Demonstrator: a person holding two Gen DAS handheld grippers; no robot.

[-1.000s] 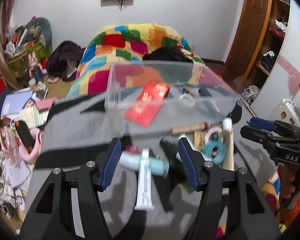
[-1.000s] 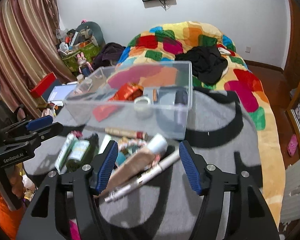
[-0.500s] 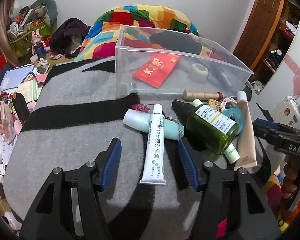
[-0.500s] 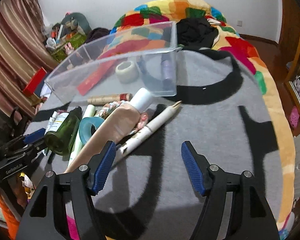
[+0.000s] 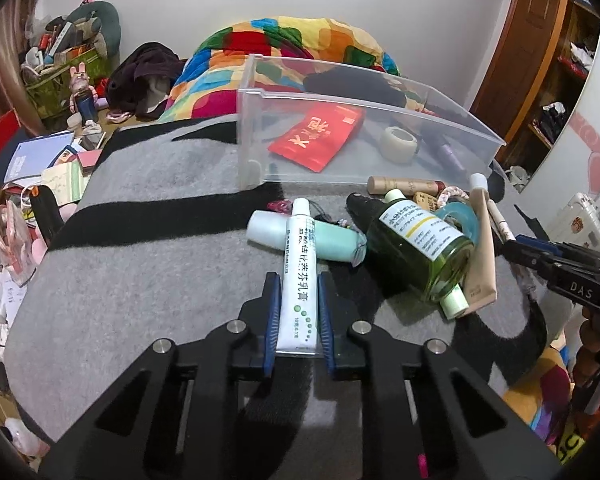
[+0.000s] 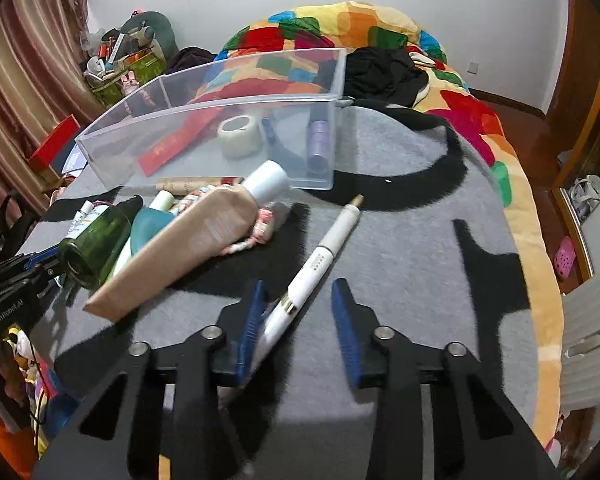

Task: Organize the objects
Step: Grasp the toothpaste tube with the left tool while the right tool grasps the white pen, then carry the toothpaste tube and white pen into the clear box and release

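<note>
Left wrist view: clear bin (image 5: 380, 148) behind, left gripper (image 5: 298, 300) clenched on white ointment tube (image 5: 298, 276); lifting may drag the mint bottle (image 5: 332, 242) beneath. Right gripper (image 6: 298, 320) spread around white pen (image 6: 312, 264); it could roll.

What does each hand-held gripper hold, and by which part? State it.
Left hand-held gripper: white ointment tube, gripped at its flat lower end. Right hand-held gripper: holds nothing; open around the white pen.
</note>
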